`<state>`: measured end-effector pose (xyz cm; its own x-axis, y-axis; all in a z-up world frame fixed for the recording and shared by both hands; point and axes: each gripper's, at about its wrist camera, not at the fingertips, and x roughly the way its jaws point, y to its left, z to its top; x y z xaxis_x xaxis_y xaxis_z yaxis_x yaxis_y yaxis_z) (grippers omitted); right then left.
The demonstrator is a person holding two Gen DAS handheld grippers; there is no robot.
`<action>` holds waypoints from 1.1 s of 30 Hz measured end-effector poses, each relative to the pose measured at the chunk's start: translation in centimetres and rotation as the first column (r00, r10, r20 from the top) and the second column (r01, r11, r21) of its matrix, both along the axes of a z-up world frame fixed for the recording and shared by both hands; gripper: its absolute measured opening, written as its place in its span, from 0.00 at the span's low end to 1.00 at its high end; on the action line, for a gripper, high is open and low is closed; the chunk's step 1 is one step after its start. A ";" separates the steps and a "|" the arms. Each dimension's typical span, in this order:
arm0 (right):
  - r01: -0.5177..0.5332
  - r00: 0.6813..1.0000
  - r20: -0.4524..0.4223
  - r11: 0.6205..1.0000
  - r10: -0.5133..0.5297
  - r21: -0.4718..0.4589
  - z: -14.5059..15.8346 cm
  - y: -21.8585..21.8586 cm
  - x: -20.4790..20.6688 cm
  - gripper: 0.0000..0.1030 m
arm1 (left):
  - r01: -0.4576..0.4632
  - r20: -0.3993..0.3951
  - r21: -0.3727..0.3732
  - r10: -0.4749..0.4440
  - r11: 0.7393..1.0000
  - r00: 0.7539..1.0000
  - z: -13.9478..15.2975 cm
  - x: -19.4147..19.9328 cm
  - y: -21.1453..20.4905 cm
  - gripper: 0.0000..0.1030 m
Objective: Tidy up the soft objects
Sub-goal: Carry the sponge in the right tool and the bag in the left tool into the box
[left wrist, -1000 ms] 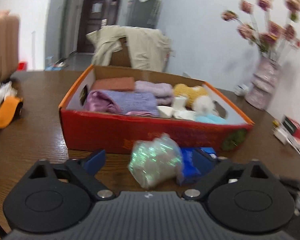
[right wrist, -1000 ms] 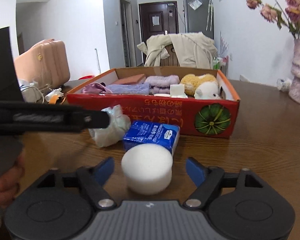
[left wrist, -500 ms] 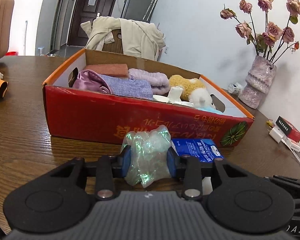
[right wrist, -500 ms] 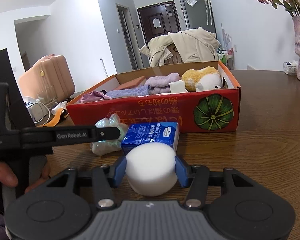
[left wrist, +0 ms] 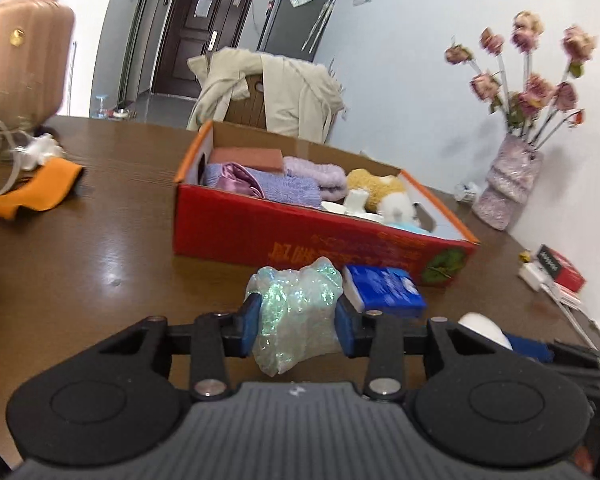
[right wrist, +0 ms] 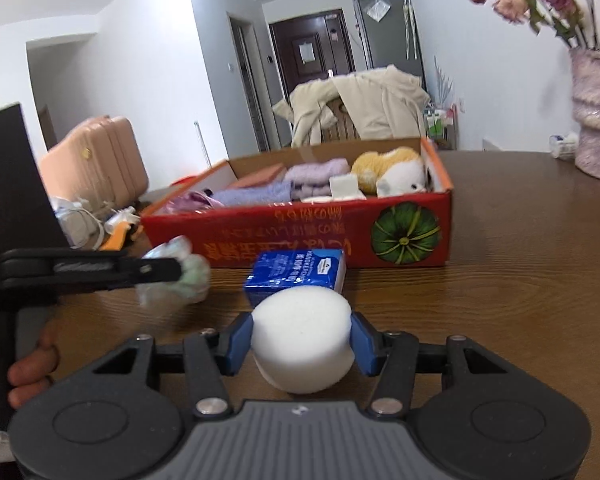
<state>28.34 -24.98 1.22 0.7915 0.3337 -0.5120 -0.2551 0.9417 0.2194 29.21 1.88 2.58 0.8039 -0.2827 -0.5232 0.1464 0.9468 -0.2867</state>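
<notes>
Holding towels (left wrist: pixel 278 186), plush toy (right wrist: pixel 394 170), red box (left wrist: pixel 300 236), on table (left wrist: pixel 100 248)

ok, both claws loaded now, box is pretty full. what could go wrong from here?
1. The left claw pinches a crinkly iridescent plastic wad; it looks slippery and could slide out.
2. The right claw dents the white foam puck, which may spring away on release.
3. The red cardboard box is crowded; free space seems limited to the plush-toy end, so both claws could collide there.

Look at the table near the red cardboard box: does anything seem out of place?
One thing: a blue tissue packet lies on the brown wooden table, outside the red cardboard box holding other soft things.
</notes>
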 end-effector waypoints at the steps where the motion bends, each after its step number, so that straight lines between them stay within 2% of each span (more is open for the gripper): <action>1: 0.006 1.000 0.006 1.000 -0.006 -0.005 0.4 -0.2 -0.8 0.50 | 0.007 0.007 -0.011 -0.007 1.000 1.000 0.4 -1.4 0.2 0.38; 4: 0.024 1.000 0.020 1.000 -0.024 -0.006 1.3 -0.8 -3.2 0.50 | 0.028 0.027 -0.021 -0.027 0.999 0.999 1.2 -5.0 0.3 0.38; 9: 0.028 0.998 0.051 0.999 -0.027 -0.026 2.5 -0.7 -5.7 0.50 | 0.059 0.087 0.014 -0.060 0.998 0.994 2.6 -8.4 -0.9 0.38; 13: 0.003 0.996 0.084 0.999 0.000 -0.038 3.5 -0.1 -7.1 0.51 | 0.080 0.124 0.035 -0.084 0.996 0.989 3.2 -9.9 -1.4 0.39; 19: 0.003 0.996 0.089 0.999 0.002 -0.054 3.9 0.4 -7.4 0.51 | 0.100 0.134 0.031 -0.104 0.994 0.986 3.3 -10.0 -1.7 0.39; 25: 0.007 0.997 0.079 0.999 -0.003 -0.053 3.7 0.3 -6.0 0.51 | 0.109 0.112 0.035 -0.112 0.993 0.987 3.2 -7.8 -1.8 0.38; 27: -0.003 0.997 0.077 0.998 0.007 -0.056 3.8 0.3 -5.1 0.51 | 0.141 0.145 0.055 -0.147 0.988 0.978 4.3 -6.4 -2.3 0.38; 31: -0.054 0.993 0.102 0.996 0.060 -0.064 5.6 0.2 -1.5 0.51 | 0.183 0.183 0.097 -0.198 0.978 0.963 7.0 -1.4 -2.8 0.37; 33: -0.079 0.989 0.120 0.995 0.086 -0.062 6.9 0.1 1.1 0.51 | 0.186 0.180 0.093 -0.200 0.978 0.963 8.0 2.2 -3.0 0.37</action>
